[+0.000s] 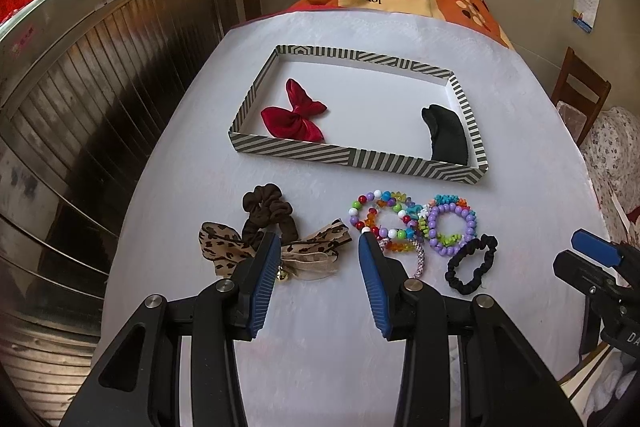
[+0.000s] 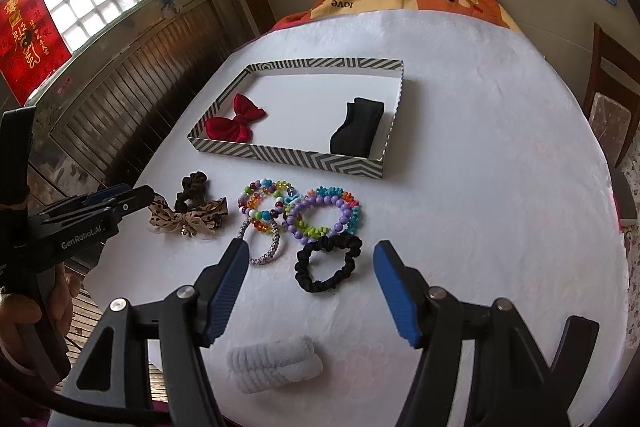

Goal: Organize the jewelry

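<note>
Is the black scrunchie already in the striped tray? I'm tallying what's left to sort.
No, the black scrunchie lies on the white tablecloth in front of the striped tray, which holds only a red bow and a black cloth piece.

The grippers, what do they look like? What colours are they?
Both are the same kind: black plastic frames with silver round bolts at the joints. The left gripper and the right gripper each have two fingers with ribbed blue pads. The right wrist view shows white lettering, "GenRobot.AI", on the left one's side, and a black cable curving below it.
</note>
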Tool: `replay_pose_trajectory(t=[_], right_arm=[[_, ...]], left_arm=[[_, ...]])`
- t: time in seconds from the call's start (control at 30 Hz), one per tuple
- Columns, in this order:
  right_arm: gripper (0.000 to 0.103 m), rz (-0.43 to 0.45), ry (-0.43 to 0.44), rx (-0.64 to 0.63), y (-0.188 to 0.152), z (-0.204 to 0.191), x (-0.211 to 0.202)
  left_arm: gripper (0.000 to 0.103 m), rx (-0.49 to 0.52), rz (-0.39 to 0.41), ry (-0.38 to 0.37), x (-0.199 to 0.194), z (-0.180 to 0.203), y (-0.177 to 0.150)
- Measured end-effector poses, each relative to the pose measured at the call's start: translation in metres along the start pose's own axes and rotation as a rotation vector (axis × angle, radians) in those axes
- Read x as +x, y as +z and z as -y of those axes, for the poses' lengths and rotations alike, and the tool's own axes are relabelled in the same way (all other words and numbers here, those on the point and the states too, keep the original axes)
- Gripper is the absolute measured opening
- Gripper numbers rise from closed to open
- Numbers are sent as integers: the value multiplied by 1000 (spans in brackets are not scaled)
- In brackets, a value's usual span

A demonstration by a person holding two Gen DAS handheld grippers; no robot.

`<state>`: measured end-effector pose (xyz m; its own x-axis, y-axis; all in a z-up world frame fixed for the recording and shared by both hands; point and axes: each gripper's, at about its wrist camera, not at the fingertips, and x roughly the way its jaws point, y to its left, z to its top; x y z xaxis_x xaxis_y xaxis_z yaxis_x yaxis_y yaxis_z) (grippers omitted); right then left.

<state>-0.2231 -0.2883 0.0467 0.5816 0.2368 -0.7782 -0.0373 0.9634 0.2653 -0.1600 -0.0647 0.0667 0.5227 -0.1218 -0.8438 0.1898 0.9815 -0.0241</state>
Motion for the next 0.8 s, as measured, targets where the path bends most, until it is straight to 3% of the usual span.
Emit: replay_pose_trajectory(t=[0.4, 0.8], right_arm=[[70, -23, -10, 9, 0, 4, 9], [70, -126, -27, 52, -18, 23, 57]], left_arm=[[18, -39, -34, -37, 6, -13, 0], [18, -189, -137, -87, 27, -75, -23]])
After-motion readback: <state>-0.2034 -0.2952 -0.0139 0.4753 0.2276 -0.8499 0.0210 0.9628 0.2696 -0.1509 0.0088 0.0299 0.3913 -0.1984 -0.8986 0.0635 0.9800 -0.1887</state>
